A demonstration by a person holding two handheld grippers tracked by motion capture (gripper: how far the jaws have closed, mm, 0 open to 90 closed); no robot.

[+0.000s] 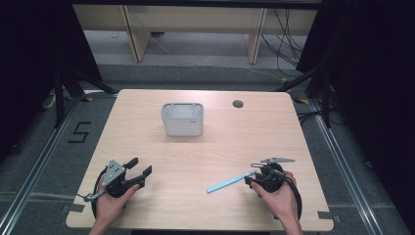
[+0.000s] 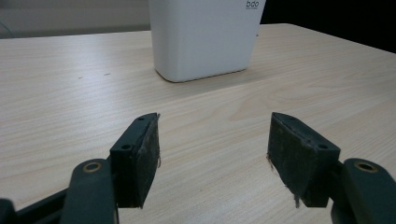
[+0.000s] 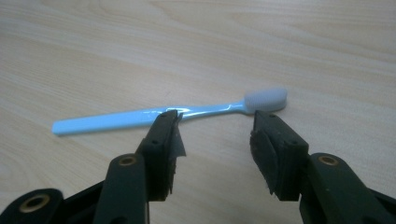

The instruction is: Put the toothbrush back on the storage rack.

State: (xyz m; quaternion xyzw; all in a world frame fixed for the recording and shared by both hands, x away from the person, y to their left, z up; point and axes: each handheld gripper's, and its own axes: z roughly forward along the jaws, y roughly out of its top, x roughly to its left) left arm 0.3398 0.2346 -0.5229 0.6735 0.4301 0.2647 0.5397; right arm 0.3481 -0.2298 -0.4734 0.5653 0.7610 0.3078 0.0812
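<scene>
while the light blue toothbrush (image 3: 140,116) lies flat on the wooden table (image 1: 195,156) at lower right of the high view, both grippers stand spread and empty.
the right gripper (image 3: 217,133) sits just short of the brush, jaws apart near its neck; likely a pickup is starting, which calls for easing forward to straddle the handle, then pressing together. the left gripper (image 2: 215,151) idles at lower left, facing the white container (image 2: 205,37) at upper centre. the container's top is cut off in the left gripper view, and its contents are hard to make out.
</scene>
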